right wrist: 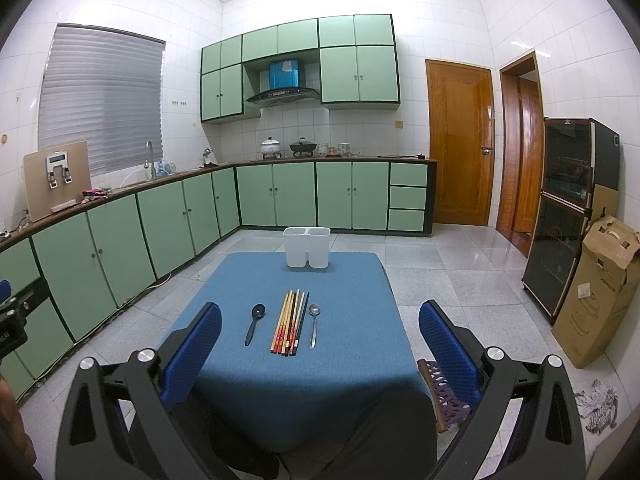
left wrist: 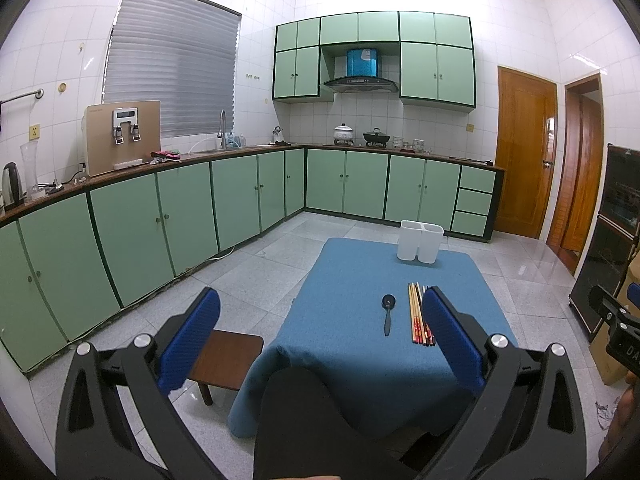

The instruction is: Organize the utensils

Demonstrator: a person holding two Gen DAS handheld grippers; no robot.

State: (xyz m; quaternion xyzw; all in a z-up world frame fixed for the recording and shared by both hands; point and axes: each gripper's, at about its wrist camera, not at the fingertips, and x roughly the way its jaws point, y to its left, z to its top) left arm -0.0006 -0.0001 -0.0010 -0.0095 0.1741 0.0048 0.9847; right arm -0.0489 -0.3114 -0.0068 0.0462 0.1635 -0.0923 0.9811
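Tablecloth (right wrist: 304, 380): plain blue.
Divided holder (right wrist: 307, 247): white.
Left spoon (right wrist: 255, 323): black.
Right spoon (right wrist: 313, 325): silver.
Chopsticks (right wrist: 289, 324): tan, dark, red-patterned ends.
Cabinet doors (right wrist: 120, 252): pale green, dark trim.
Gripper pads (right wrist: 450, 346): blue.

a kitchen with white tiled walls (right wrist: 440, 8) and a pale grey polished tile floor (right wrist: 460, 280). mint-green base cabinets (right wrist: 168, 224) with dark trim run in an l along two walls under a dark brown countertop (left wrist: 248, 152); matching wall cabinets (right wrist: 356, 60) flank a range hood (right wrist: 285, 94). a window covered by grey slatted blinds (right wrist: 100, 100) sits above a sink with a curved faucet (right wrist: 150, 158). a beige water dispenser (left wrist: 122, 136) stands on the counter, with a clear vase (left wrist: 30, 164) and a kettle (left wrist: 11, 184) to its left. two pots (right wrist: 286, 146) rest on the stove. two glossy wooden doors (right wrist: 460, 140) stand on the right, beside a dark glass-fronted cabinet (right wrist: 568, 208) and an open cardboard box (right wrist: 600, 288). a small brown stool (left wrist: 228, 358) sits on the floor. bright light washes the ceiling.
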